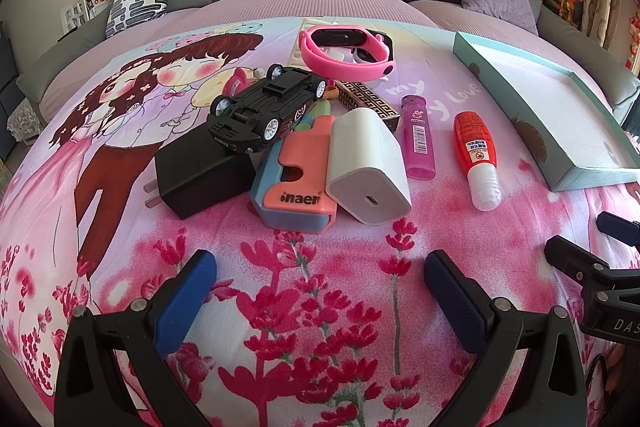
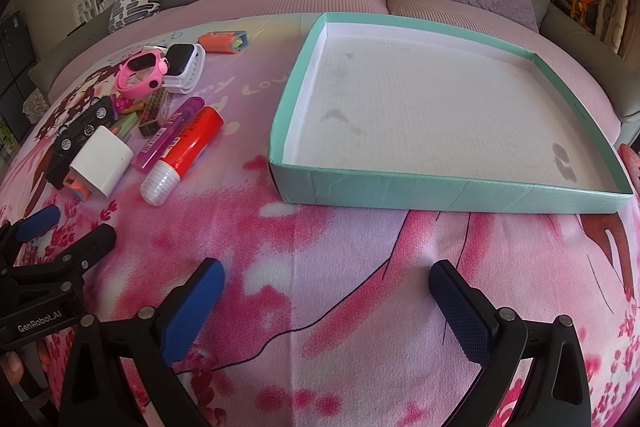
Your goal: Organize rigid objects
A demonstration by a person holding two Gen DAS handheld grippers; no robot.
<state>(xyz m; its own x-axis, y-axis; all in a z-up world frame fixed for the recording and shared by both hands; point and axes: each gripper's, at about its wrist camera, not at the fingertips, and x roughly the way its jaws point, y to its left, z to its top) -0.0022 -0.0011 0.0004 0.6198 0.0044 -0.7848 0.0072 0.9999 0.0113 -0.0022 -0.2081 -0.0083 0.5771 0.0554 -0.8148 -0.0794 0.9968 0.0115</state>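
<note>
White charger (image 1: pixel 368 167) | centre frame, just ahead of left gripper (image 1: pixel 320 267), nearer than right gripper (image 2: pixel 326 281) | long axis probably away | both agape, empty

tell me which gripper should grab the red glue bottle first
Probably the right gripper: open and empty, it faces the teal box, with the red glue bottle on the pile's box-side edge. The left gripper, also open, faces the chargers.
</note>
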